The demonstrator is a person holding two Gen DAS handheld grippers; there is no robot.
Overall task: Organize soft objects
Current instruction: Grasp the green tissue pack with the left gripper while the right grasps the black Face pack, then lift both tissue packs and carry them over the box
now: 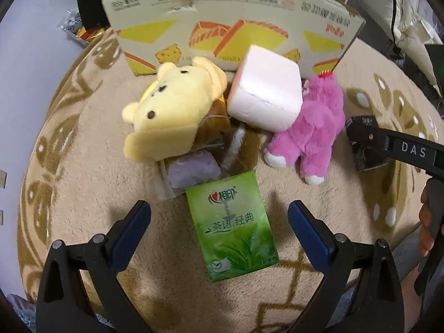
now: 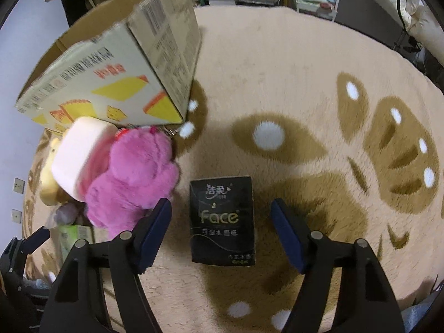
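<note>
The left gripper [image 1: 219, 230] stood open astride a green tissue pack [image 1: 233, 227]; the right gripper [image 2: 221, 227] gaped around a black tissue pack [image 2: 222, 219]. Plush toys [image 1: 177, 111] lay heaped against the cardboard box [image 1: 230, 27], its inside hidden.

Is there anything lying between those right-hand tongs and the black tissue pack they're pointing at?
Nothing visible. The black tissue pack lies flat on the rug, directly ahead of the open right tongs, with bare rug on both sides. The pink plush toy sits close beside the left finger but not in the path.
</note>
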